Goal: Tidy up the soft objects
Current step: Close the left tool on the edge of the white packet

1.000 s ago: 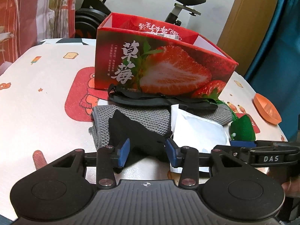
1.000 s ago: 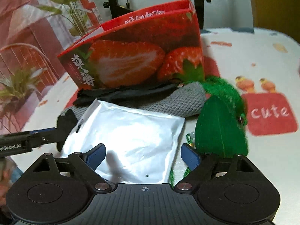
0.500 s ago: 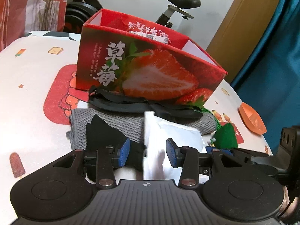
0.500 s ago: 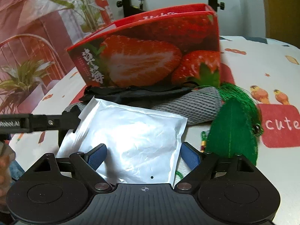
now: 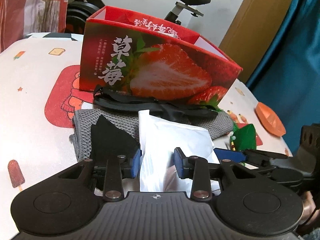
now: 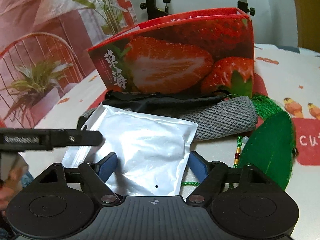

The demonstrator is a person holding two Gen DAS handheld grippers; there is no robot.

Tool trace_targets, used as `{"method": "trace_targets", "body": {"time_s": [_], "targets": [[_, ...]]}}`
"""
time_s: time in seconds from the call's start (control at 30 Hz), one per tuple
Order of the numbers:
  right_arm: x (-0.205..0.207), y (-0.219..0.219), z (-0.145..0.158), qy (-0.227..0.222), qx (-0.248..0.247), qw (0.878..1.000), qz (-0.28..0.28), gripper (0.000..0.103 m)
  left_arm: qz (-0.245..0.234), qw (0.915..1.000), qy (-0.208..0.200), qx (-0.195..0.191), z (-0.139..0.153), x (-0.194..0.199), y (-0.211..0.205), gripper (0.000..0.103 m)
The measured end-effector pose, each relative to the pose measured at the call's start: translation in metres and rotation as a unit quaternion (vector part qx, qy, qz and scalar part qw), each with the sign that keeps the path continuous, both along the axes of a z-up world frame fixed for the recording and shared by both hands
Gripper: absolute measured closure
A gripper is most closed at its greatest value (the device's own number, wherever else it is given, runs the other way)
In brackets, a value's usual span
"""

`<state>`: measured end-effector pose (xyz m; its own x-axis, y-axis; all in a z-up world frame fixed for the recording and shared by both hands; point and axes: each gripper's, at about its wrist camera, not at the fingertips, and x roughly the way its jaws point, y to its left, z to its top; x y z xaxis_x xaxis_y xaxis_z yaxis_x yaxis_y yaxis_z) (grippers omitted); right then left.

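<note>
A white foil pouch (image 5: 176, 138) (image 6: 144, 140) lies on a grey knitted cloth (image 5: 120, 120) in front of the red strawberry box (image 5: 160, 68) (image 6: 180, 60). My left gripper (image 5: 158, 164) is closing on the pouch's left edge, which fills the gap, and both blue pads touch it. One of its fingers (image 6: 80, 138) crosses the right wrist view. My right gripper (image 6: 153, 164) straddles the pouch's near edge. Its jaws are closing and stand wider than the pouch, so they do not pinch it. One of its fingers (image 5: 230, 155) shows at the right of the left wrist view.
A black cloth (image 5: 112, 138) lies on the grey one. A black strap (image 5: 140, 104) (image 6: 160, 100) runs along the box's foot. A green leaf-shaped piece (image 5: 245, 138) (image 6: 268, 156) with a cord sits right of the pile. An orange dish (image 5: 270, 122) is near the table's (image 5: 30, 110) right edge.
My left gripper has swung from the black cloth to the pouch's left edge and narrowed until the pouch fills its gap. The right jaws have drawn in around the pouch.
</note>
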<state>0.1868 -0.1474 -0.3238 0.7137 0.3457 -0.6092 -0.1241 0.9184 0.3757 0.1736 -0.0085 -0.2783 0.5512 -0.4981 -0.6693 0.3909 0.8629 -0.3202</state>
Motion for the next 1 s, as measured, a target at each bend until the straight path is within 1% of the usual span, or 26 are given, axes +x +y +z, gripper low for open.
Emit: {"method": "trace_targets", "body": {"time_s": [0.17,0.3,0.33,0.37,0.5,0.63,0.73,0.9,0.93,0.97,1.0], "targets": [[0.002,-0.004,-0.001,0.002,0.019,1.0,-0.005,0.035,-0.003,1.0,0.001,0.006,-0.002,0.002,0.001,0.067],[0.005,-0.011,-0.003,0.008,0.05,0.999,-0.013,0.036,-0.004,0.9999,-0.001,0.01,-0.002,0.002,0.001,0.07],[0.006,-0.012,-0.004,0.01,0.06,0.998,-0.015,0.037,-0.004,0.9999,-0.001,0.011,-0.001,0.002,0.001,0.07],[0.007,-0.012,-0.005,0.013,0.067,0.998,-0.014,0.043,-0.005,0.9999,-0.001,0.013,-0.001,0.002,0.001,0.072],[0.007,-0.01,-0.004,0.011,0.049,0.999,-0.015,0.053,-0.011,0.9997,0.003,0.023,0.003,-0.001,0.001,0.073],[0.006,-0.005,-0.003,0.008,0.028,1.0,-0.005,0.054,-0.01,0.9993,0.012,0.033,0.003,-0.003,0.002,0.07],[0.005,-0.005,-0.003,0.008,0.029,1.0,-0.002,0.054,-0.007,0.999,0.024,0.036,0.004,-0.004,0.003,0.07],[0.003,-0.003,-0.001,0.012,0.03,0.999,0.004,0.056,0.005,0.9982,0.057,0.02,0.001,-0.005,0.006,0.071],[0.002,-0.001,0.0,0.012,0.028,1.0,0.007,0.056,0.004,0.9981,0.06,0.017,0.0,-0.005,0.007,0.072],[0.002,0.0,0.001,0.01,0.026,1.0,0.01,0.056,0.002,0.9979,0.064,0.01,-0.002,-0.005,0.007,0.075],[0.001,0.001,0.002,0.008,0.025,1.0,0.013,0.057,-0.001,0.9978,0.067,0.003,-0.003,-0.005,0.007,0.076]]}}
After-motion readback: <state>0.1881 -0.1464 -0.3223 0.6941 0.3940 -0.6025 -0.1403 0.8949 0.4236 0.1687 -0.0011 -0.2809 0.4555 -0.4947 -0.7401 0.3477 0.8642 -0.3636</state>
